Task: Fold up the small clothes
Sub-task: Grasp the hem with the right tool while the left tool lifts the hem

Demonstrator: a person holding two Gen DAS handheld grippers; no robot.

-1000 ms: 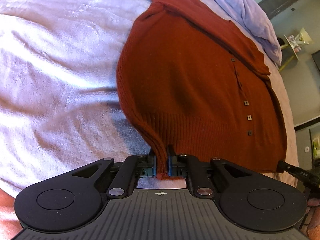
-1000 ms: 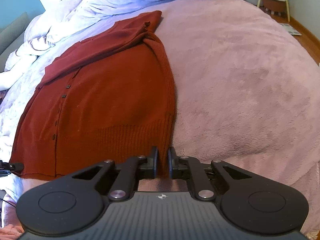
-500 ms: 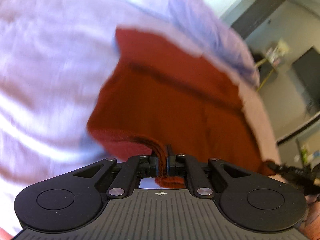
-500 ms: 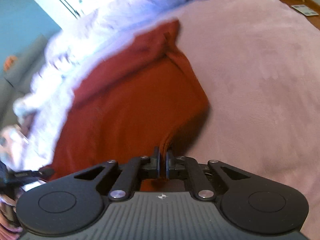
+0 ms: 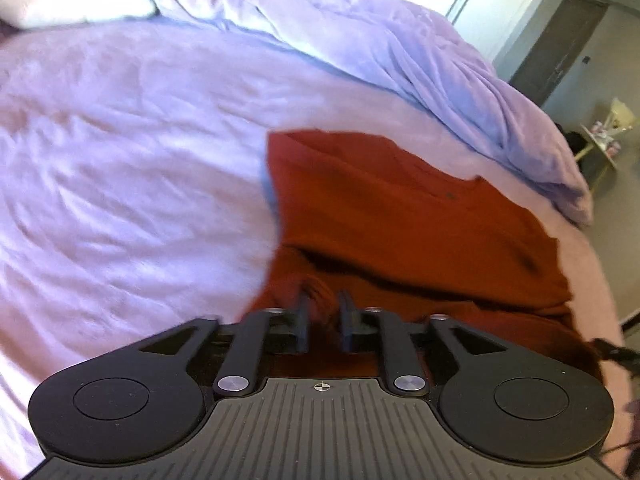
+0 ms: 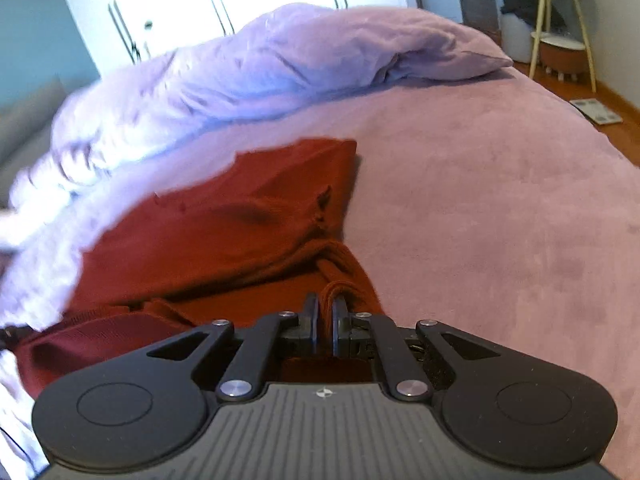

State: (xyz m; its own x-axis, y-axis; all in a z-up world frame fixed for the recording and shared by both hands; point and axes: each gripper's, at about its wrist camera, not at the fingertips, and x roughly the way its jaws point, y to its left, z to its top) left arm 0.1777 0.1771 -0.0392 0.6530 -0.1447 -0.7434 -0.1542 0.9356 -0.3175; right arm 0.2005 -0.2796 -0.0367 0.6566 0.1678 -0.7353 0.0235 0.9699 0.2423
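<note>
A rust-red knit cardigan (image 5: 400, 216) lies on the pink bed cover, its lower part doubled up over its upper part. It also shows in the right wrist view (image 6: 224, 232). My left gripper (image 5: 323, 312) has its jaws slightly apart around a bunched hem corner of the cardigan. My right gripper (image 6: 325, 312) is shut on the other hem corner, with knit strands bunched between its fingers. The buttons are hidden under the fold.
A crumpled lilac duvet (image 5: 360, 40) is heaped along the far side of the bed and also shows in the right wrist view (image 6: 280, 64). The pink bed cover (image 6: 500, 200) spreads to the right. A small side table (image 6: 560, 24) stands on the wooden floor beyond.
Both grippers have carried the cardigan's bottom hem forward and up over the body, folding it in half. The left jaws have parted a little. The button row is now covered.
</note>
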